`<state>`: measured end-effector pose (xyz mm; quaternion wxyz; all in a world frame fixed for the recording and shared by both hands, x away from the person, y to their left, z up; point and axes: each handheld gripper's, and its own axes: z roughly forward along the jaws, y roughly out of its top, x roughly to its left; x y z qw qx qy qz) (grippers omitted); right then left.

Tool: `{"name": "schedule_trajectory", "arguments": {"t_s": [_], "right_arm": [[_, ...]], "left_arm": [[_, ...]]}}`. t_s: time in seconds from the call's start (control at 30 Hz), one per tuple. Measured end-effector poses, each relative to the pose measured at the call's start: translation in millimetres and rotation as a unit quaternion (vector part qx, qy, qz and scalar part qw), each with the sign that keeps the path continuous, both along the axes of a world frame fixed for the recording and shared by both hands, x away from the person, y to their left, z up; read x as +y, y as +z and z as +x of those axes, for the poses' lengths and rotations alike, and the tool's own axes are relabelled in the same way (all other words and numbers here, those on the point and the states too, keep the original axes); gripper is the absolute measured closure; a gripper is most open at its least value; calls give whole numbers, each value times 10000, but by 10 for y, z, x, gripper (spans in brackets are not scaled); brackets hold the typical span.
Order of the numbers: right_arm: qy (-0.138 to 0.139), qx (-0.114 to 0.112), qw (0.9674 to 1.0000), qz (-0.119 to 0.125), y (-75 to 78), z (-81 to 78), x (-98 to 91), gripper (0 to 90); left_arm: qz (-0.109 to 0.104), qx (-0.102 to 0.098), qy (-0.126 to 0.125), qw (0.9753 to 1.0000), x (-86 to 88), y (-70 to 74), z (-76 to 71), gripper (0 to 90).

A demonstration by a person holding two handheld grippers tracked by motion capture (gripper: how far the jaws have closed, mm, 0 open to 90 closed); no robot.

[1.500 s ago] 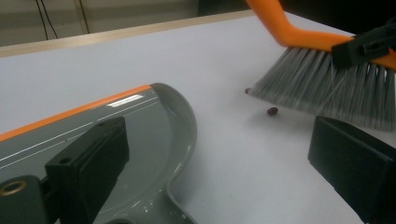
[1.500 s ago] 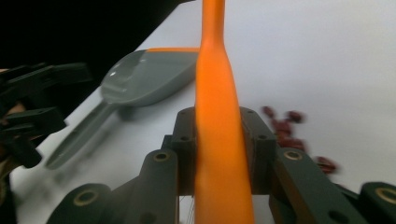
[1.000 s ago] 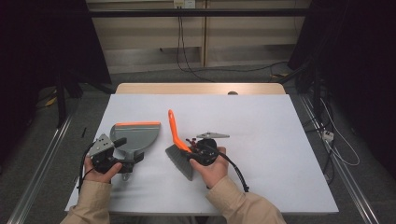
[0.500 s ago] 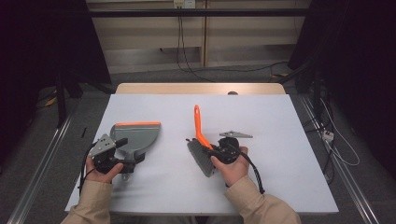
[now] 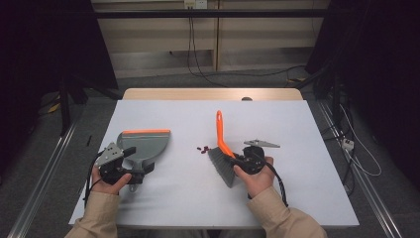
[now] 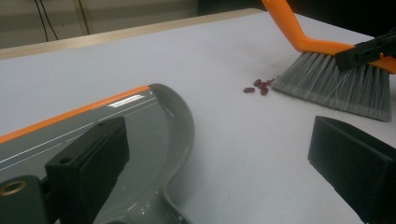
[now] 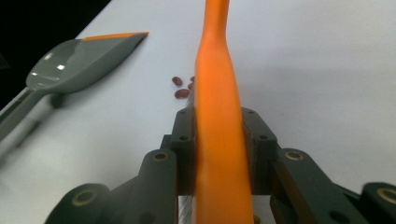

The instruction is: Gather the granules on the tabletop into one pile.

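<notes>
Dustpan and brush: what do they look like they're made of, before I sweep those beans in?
Dustpan: probably hard grey plastic, glossy, since light glints on its pan; the orange lip looks matte, maybe rubber. Brush: smooth orange handle, likely plastic, with fine grey bristles that look synthetic. Beans: small, dark red, shiny, seemingly dry.

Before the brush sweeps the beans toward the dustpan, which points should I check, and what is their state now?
1. Right gripper jaws clamp the brush handle: ok.
2. Bristles beside the red beans: ok.
3. Beans lie together in one small cluster: ok.
4. Dustpan flat on the table: ok.
5. Dustpan's orange lip faces the beans: not ok, it points to the far edge.
6. Left gripper grips the dustpan handle: cannot tell.
</notes>
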<state>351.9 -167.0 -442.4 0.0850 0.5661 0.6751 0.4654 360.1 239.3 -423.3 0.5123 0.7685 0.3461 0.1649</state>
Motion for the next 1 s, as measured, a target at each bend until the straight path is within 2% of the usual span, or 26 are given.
{"name": "schedule_trajectory", "arguments": {"t_s": [0.13,0.23,0.3,0.37,0.5,0.6,0.7,0.73,0.8,0.87,1.0], "right_arm": [[25,-51,9997,258,55,17,-11,711],[55,-218,9988,434,158,49,-14,711],[117,-343,9981,505,234,105,-5,711],[114,-395,9981,448,292,187,44,711],[233,-297,9985,395,259,350,296,711],[377,-109,9985,387,140,424,537,711],[400,54,9990,207,25,467,696,711],[324,-11,9994,148,11,476,697,710],[252,119,9995,124,20,498,625,710],[169,104,9998,-20,35,487,553,710],[28,112,9999,-96,47,440,369,710]], "left_arm": [[-3,-6,8,10000,0,-2,6,52],[-16,9,11,10000,0,-3,7,52],[-24,4,-5,10000,-2,-1,8,52],[-22,11,-10,10000,-3,-1,12,52],[-45,20,0,10000,5,1,16,52],[-32,27,11,10000,16,-2,19,52],[-19,17,1,10000,23,-3,18,52],[-34,24,3,10000,24,-3,16,52],[-34,22,4,10000,27,-3,14,52],[-32,21,5,10000,25,-3,14,52],[-16,16,-4,10000,7,-5,12,52]]}}
